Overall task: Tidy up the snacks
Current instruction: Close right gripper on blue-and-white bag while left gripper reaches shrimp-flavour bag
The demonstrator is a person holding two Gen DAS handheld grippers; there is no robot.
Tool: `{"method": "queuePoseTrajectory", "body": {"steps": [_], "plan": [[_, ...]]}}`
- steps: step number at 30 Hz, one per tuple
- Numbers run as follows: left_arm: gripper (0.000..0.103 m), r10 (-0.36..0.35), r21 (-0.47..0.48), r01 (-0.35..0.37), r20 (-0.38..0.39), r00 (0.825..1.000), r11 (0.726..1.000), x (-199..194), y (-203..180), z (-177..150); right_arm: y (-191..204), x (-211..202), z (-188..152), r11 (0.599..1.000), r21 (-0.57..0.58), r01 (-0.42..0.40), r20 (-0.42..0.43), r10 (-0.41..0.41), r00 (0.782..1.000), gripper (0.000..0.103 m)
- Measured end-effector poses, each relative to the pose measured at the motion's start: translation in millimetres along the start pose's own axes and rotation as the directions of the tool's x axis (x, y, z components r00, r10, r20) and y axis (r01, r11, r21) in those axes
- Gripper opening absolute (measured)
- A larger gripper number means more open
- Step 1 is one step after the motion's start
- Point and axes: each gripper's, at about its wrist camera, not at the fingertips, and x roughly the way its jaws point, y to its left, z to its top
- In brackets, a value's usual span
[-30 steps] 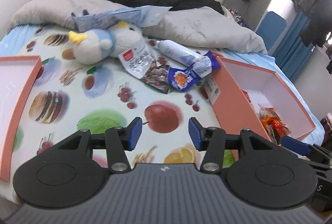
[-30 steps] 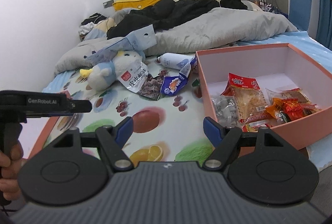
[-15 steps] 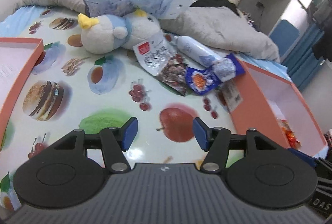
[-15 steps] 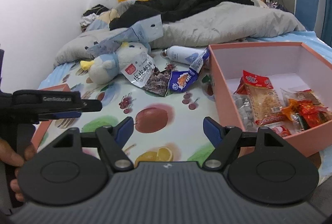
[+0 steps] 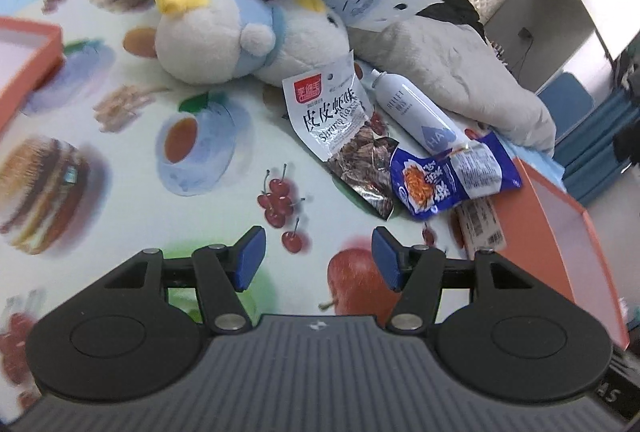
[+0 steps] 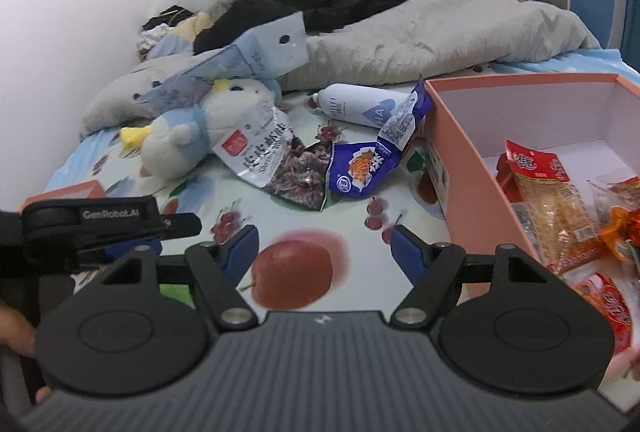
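Already several snacks lie inside the pink box (image 6: pixel 460 168) at the right of the right wrist view: a red-and-clear packet (image 6: pixel 540 188) and more orange and red packs beside it in the lower right corner. Two packets are left on the bed (image 5: pixel 120 136), by my reading. A white shrimp packet (image 5: pixel 332 116) leans on the plush toy (image 5: pixel 224 36) just above centre of the left wrist view, and a blue packet (image 5: pixel 444 180) overlaps its lower end to the right, resting against a white bottle (image 5: pixel 416 108) that is no snack and probably stays put. A small labelled pack (image 5: pixel 480 224) sits tight against the box's outer wall; whether it is loose or stuck to the box I cannot tell. The left gripper (image 5: pixel 316 260) is at the bottom of its view with jaws apart and nothing between them; they have just been opening a little wider. The right gripper (image 6: pixel 324 252) is likewise apart and empty, over the printed apple on the sheet, with the left tool showing at the left edge of its view. A box lid (image 5: pixel 28 60) lies at the upper left. Judging from this, the job is past its middle: the blue and white packets remain to be lifted into the box, and neither gripper touches them yet.
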Motion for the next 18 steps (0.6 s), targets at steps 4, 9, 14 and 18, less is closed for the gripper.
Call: {"method": "queuePoseTrajectory", "body": {"steps": [4,9,14,18], "plan": [[0.068,-0.038,-0.046,0.037,-0.018,0.999,0.998,26.7,7.4,11.7,-3.3,30.0,6.2,0.999,0.033,0.026,-0.002,-0.026,1.000,0.069],[0.079,-0.107,-0.116,0.103,-0.025,0.994,0.988,60.8,12.7,26.2,-10.4,62.7,17.1,0.994,0.086,0.073,0.012,-0.074,0.997,0.068],[0.082,-0.116,-0.134,0.114,-0.011,0.993,0.984,91.1,13.6,42.4,-15.5,91.8,27.4,0.986,0.130,0.104,0.020,-0.107,0.994,0.068],[0.082,-0.103,-0.073,0.104,0.011,0.995,0.992,108.1,7.8,55.9,-18.1,108.0,36.8,0.979,0.157,0.131,0.033,-0.138,0.990,0.068]]}}
